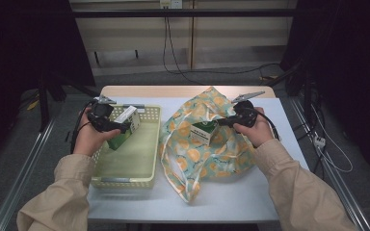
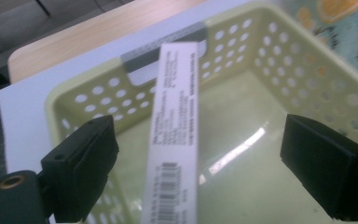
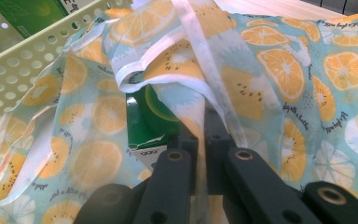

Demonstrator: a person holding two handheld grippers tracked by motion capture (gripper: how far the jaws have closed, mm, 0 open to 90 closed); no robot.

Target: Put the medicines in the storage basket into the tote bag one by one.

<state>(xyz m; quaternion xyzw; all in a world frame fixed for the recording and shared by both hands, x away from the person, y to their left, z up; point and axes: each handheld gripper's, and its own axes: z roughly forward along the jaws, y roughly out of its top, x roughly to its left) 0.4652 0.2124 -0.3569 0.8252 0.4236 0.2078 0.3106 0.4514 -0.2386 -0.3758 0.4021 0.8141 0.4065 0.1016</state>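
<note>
My left gripper [image 1: 107, 122] hangs over the far left part of the pale green perforated plastic basket [image 1: 147, 174], which sits on the white desk [image 1: 231, 197] at my left side. Its black fingers [image 2: 81, 161] stand wide apart, and between them, in the left gripper view, rises the narrow white side of a green and white carton [image 2: 175, 135] with small print and a barcode; neither finger touches that side as far as I can see, so I have no grip on it. From the high view the carton leans tilted inside the basket, its green face turned towards me, right beside my left hand [image 1: 89, 139]. My right gripper [image 1: 231, 120] reaches into the translucent fruit-print bag with orange slices on light blue [image 1: 221, 159], which lies crumpled on the desk just beside the basket, touching its right wall. In the right gripper view its fingers [image 3: 193, 144] are pressed together on a white-edged fold of the bag's fabric, with almost no gap left between them. Just to the left of the fingers, inside the bag's opening, stands a second green carton with a white top edge [image 3: 144, 128], upright and partly wrapped by the fabric.
</note>
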